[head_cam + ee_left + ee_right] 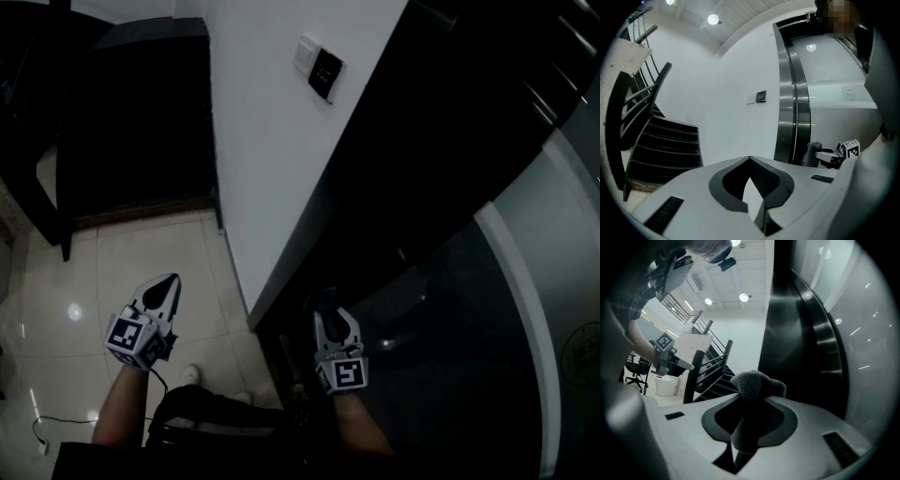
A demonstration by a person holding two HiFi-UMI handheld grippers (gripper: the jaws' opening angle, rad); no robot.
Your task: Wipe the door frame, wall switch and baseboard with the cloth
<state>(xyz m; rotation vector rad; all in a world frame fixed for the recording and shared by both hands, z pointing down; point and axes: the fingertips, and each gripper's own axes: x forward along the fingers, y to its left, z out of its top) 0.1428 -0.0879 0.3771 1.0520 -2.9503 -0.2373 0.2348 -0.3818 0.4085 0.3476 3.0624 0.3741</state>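
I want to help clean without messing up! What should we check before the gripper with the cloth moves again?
1. Cloth held tight: ok. The cloth is pinched in the right gripper.
2. Left gripper out of the way: ok. The left gripper is shut with nothing in it, out over the floor tiles.
3. Cloth touching the door frame: cannot tell. It sits low and close to the dark door frame.
4. Wall switch found: ok. The wall switch is on the white wall, far above both grippers.
5. Floor safe: not ok. A thin cable lies by the person's left side.
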